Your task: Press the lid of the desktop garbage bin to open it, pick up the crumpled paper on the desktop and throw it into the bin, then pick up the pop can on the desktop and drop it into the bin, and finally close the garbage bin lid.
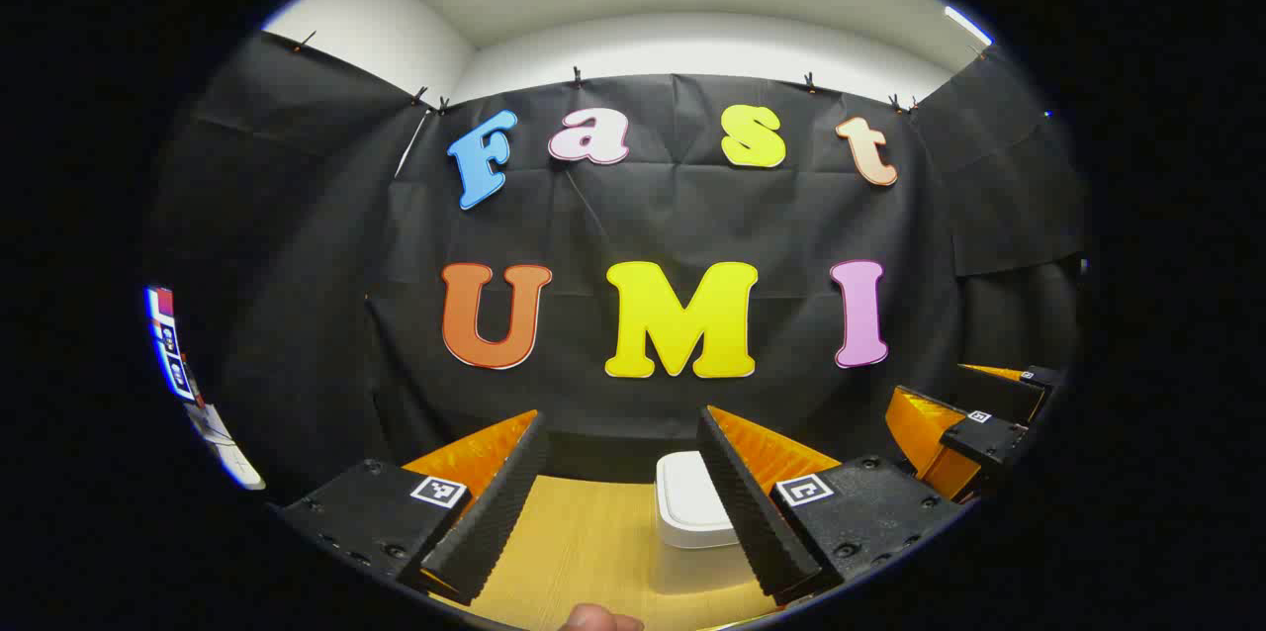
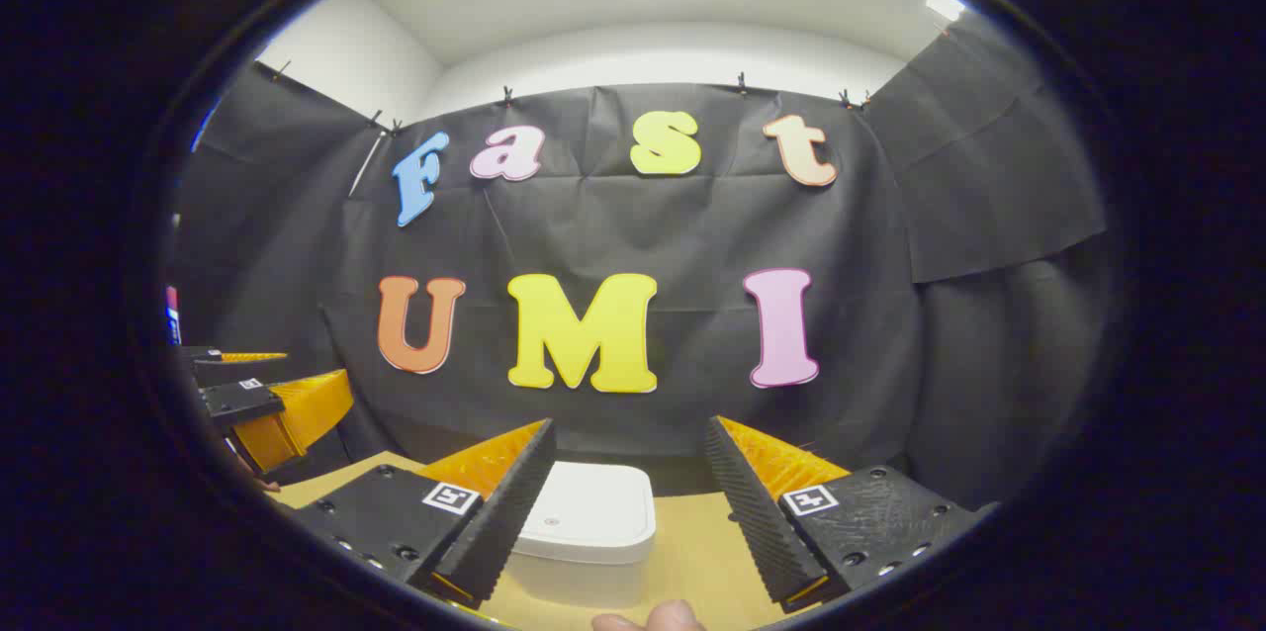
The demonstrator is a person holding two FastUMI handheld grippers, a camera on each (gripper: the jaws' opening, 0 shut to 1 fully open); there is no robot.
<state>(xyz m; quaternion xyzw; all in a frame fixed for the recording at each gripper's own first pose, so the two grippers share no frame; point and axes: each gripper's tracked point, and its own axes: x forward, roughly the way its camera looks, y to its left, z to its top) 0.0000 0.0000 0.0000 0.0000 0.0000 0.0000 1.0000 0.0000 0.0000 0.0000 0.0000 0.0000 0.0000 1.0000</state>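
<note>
Both grippers' wedge-shaped fingers [image 1: 495, 502] have ribbed inner faces, screwed mounting blocks and square printed marker tags [image 2: 451, 497]

The garbage bin [image 2: 584, 537] is seen as smooth white plastic with a faint satin sheen on its closed lid [image 2: 591, 510]. The tabletop [image 1: 584, 552] is shown as pale wood-look board, matt and finely grained. The booth wall [image 2: 643, 235] is made of matt black cloth, creased and wrinkled, while ridged, matt pads [image 2: 499, 512] are carried on the inner faces of the gripper fingers, whose housings look like rough-textured plastic.
</note>
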